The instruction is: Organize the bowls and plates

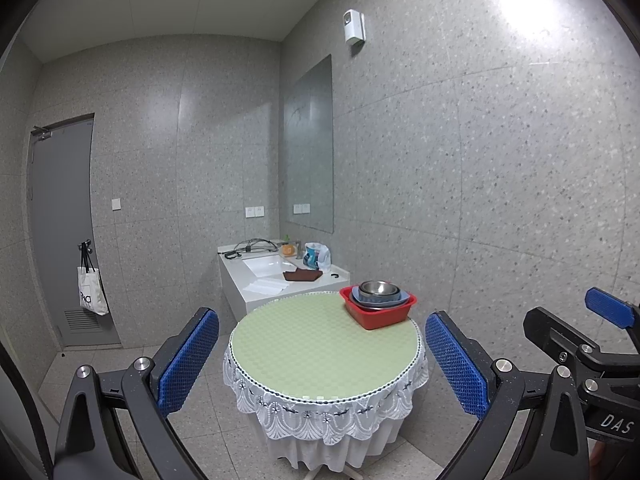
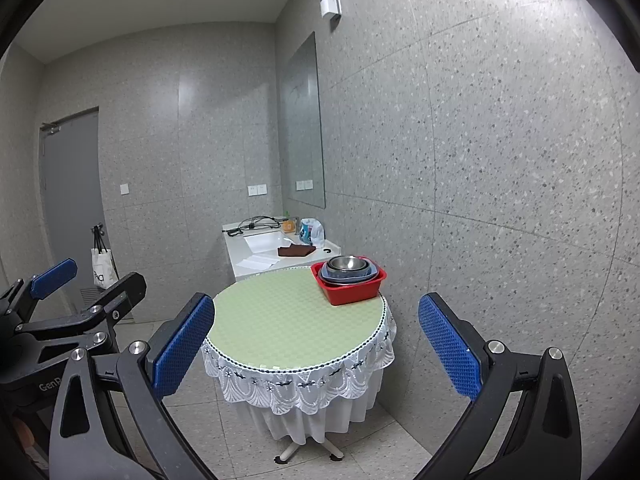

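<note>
From the left wrist, the left gripper (image 1: 322, 364) is seen held well back from the round worktop (image 1: 304, 352), its blue dimpled pads spread wide with nothing between them. Part of the right gripper (image 1: 600, 328) shows at the right edge, alongside and equally far off. At the worktop's far right edge a red plastic tub (image 1: 380, 314) is set, square-cornered and glossy. Nested inside it are a blue-grey dish (image 1: 400, 300) and a shiny steel bowl (image 1: 378, 289), stacked one within the other, so the tableware is already gathered in one container. Such a scene would suit either a tidied stack or a pile awaiting sorting. The worktop is covered by a pale green quilted mat over a white lace cloth (image 1: 320, 416).

From the right wrist, the right gripper (image 2: 316, 340) is likewise seen parted wide and empty, aimed at the worktop from a distance. The tub, dish and bowl are shown in the same nested arrangement near the wall. Behind them a white sink counter (image 2: 256, 264) carries a brown cloth (image 2: 294, 251) and cables. Whether plates lie beneath the bowl cannot be told.
</note>
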The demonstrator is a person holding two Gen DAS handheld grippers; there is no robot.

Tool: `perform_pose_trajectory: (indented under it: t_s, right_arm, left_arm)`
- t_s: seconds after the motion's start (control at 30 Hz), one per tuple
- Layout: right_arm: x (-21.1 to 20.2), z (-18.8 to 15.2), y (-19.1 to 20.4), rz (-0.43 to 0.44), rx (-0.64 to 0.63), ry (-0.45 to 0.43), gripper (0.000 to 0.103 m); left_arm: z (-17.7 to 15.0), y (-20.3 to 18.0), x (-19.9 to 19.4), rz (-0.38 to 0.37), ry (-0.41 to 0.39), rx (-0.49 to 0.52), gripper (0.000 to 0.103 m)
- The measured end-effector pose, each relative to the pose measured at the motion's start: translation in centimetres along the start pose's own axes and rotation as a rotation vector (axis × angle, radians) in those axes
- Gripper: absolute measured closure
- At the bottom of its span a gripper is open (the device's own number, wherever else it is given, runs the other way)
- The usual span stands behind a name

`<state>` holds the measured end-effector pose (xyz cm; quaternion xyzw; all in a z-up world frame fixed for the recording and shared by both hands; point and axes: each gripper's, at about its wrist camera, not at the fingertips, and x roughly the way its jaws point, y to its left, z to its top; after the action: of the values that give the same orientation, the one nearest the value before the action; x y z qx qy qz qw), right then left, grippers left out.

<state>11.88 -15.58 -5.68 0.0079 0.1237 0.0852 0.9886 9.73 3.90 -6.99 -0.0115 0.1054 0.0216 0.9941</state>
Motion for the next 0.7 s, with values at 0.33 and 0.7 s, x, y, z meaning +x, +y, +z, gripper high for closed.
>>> perform_pose_trajectory:
  t_s: [0.33,0.7]
  right_arm:
    - [0.20,0.01,0.03,0.002,0.001,0.002,0.000]
    - [0.47,0.12,0.11,0.003,0.001,0.003,0.000]
  left_arm:
    - [0.10,-0.05,0.23,0.003,-0.003,0.000,0.001]
    - [0.08,-0.49,0.73,0.009,0.000,0.000,0.001]
